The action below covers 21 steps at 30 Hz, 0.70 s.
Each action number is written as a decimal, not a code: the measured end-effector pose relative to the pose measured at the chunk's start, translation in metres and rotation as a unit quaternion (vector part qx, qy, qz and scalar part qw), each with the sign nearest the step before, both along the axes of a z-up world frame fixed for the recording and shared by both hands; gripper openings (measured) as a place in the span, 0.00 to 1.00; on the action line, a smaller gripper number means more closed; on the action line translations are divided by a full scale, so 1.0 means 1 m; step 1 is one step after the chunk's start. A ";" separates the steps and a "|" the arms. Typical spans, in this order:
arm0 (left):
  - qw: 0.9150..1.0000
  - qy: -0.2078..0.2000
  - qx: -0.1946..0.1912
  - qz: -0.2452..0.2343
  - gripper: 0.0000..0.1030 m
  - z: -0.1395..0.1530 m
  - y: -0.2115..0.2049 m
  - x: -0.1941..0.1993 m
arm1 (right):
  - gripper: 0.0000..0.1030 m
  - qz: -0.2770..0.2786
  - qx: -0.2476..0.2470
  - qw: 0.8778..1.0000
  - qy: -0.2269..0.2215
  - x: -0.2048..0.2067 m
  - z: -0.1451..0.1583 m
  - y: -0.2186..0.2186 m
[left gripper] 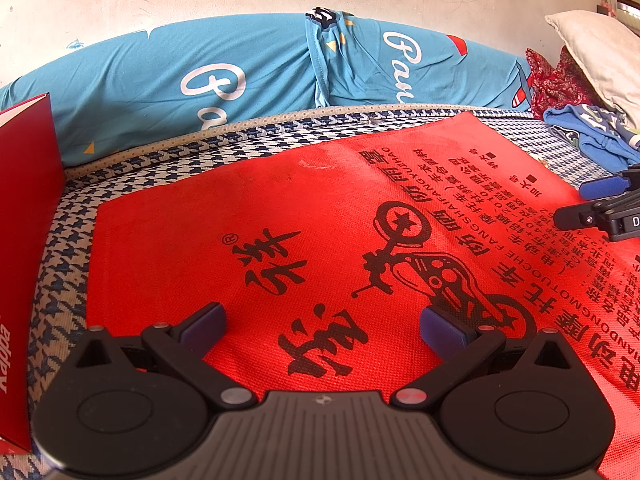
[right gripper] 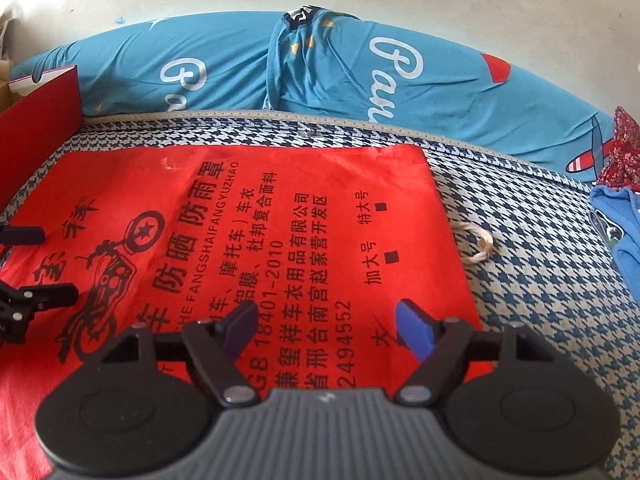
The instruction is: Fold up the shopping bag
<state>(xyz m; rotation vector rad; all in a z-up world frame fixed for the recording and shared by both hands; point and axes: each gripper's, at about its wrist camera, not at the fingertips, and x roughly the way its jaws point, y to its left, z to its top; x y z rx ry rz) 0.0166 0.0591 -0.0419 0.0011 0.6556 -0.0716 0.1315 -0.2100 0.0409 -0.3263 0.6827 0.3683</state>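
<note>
Under my left gripper point(left gripper: 322, 330), jaws apart and empty, and my right gripper point(right gripper: 326, 328), likewise spread, the red shopping bag point(right gripper: 248, 216) lies flat (cord point(right gripper: 478, 246) trailing beyond its right edge), so I judge pinching one slack layer risks a crooked fold.

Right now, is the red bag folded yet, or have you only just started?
Only just started. Done: the red shopping bag lies spread flat on the checked mattress, with no fold in it. In hand: nothing; the left tongs and right tongs hover open over it. Left: all the folding, plus its cord sticking out.
</note>
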 end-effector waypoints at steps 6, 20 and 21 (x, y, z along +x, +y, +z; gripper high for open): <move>1.000 0.000 0.000 0.000 1.00 0.000 0.001 0.000 | 0.81 0.035 0.001 0.999 -0.007 -0.001 -0.001 0.012; 1.000 0.000 0.000 0.000 1.00 0.000 0.000 0.000 | 0.91 0.060 -0.005 0.998 0.008 0.004 -0.015 0.019; 1.000 0.000 0.000 0.000 1.00 0.000 0.000 0.000 | 0.91 0.060 -0.006 0.998 0.006 0.004 -0.015 0.019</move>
